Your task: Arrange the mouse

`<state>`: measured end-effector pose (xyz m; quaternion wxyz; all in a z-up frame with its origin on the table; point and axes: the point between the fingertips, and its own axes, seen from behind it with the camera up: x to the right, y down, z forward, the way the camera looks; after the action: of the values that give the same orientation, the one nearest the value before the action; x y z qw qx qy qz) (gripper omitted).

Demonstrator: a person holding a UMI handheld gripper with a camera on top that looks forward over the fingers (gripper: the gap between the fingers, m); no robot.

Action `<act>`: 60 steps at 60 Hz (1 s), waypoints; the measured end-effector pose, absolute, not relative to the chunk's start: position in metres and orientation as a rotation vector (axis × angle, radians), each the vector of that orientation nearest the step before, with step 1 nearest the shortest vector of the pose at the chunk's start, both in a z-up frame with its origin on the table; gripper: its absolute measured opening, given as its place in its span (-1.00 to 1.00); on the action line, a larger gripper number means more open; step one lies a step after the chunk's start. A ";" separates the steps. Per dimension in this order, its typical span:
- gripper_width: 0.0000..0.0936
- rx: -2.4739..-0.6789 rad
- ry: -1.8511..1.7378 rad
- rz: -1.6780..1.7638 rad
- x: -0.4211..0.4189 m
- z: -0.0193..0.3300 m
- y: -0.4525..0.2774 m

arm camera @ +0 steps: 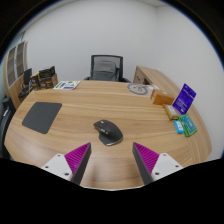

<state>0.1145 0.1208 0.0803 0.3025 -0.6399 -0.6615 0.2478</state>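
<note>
A dark grey mouse lies on the round wooden table, just ahead of my fingers and a little left of the midline between them. A dark mouse mat lies on the table to the left, well apart from the mouse. My gripper is open and empty, its two purple pads spread wide above the table's near edge. Nothing is between the fingers.
An office chair stands behind the table. A blue-purple box and small packets sit at the table's right side, a round object and a brown item further back, and papers at the back left. Shelves stand at the left.
</note>
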 end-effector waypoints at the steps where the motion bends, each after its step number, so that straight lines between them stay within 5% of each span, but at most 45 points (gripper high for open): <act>1: 0.82 -1.698 -1.756 0.652 0.111 0.077 0.122; 29: 0.82 -1.715 -1.817 0.575 0.038 0.012 0.136; 60: 0.83 -1.804 -1.797 0.636 -0.025 -0.005 0.148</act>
<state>-0.0250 0.1478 -0.0050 0.2556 -0.6647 -0.6619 0.2342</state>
